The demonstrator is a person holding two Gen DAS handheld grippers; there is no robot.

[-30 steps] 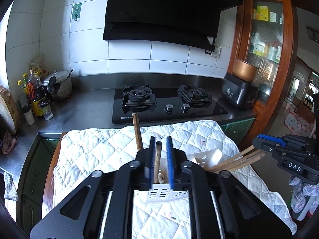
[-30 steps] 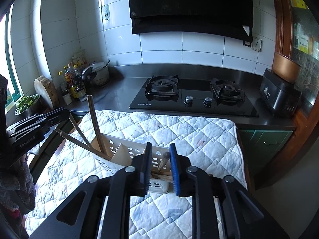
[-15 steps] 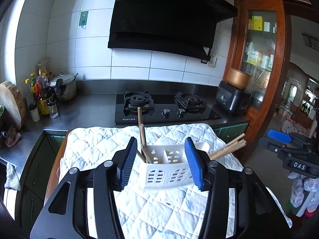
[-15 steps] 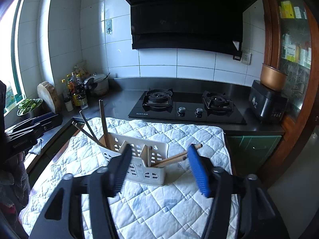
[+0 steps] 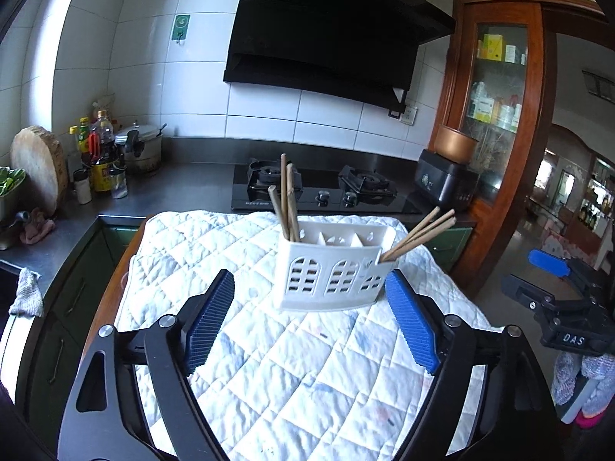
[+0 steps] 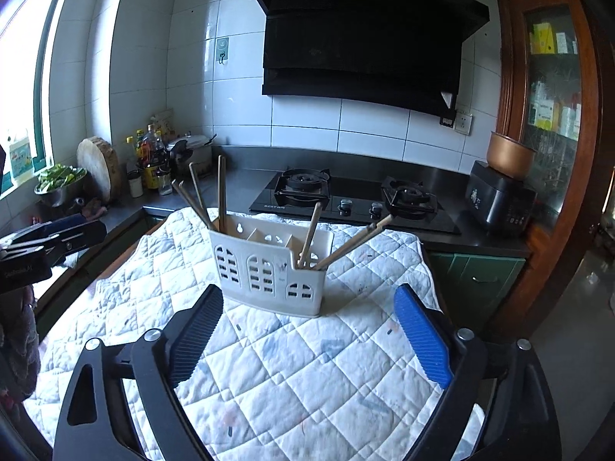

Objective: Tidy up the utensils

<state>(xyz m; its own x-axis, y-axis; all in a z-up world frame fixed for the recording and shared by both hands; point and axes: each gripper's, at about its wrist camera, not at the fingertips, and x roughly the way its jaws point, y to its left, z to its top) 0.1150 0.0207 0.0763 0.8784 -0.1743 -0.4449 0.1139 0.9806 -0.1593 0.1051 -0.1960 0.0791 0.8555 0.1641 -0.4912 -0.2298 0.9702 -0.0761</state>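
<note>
Left wrist view: left gripper [image 5: 313, 322], black frame with two ribbed blue rubber pads [image 5: 209, 322], spread wide, empty, hovering just short of white slotted plastic utensil caddy [image 5: 332, 269]. Caddy standing upright on white quilted diamond-stitched cloth [image 5: 292, 380], arched window cut-outs on front wall, several compartments. Left-end compartment: three brown wooden chopsticks [image 5: 285, 198], near upright. Right-end compartment: three more wooden chopsticks [image 5: 421, 234], leaning out to the right. Right gripper [image 5: 557, 288] at far right edge, off the cloth, white lettering "DAS" on black body, one blue pad visible; spread not readable from here. Behind: black glass two-burner gas hob [image 5: 323, 192] with partly legible front lettering, black range hood [image 5: 334, 34], black rice cooker [image 5: 446, 180], round wooden chopping block [image 5: 36, 167]. Right wrist view: right gripper [image 6: 309, 334], same black frame, pads spread wide apart, nothing between them, caddy [image 6: 269, 269] just beyond, on the cloth [image 6: 307, 376]. Four chopsticks [image 6: 200, 192] countable at left end, two chopsticks [image 6: 346, 246] clear at right end, leaning rightward. Left gripper [image 6: 46, 246] at left edge, lettering too blurred to read. Hob [image 6: 353, 199] marked "BESTOR" or similar, uncertain.
</note>
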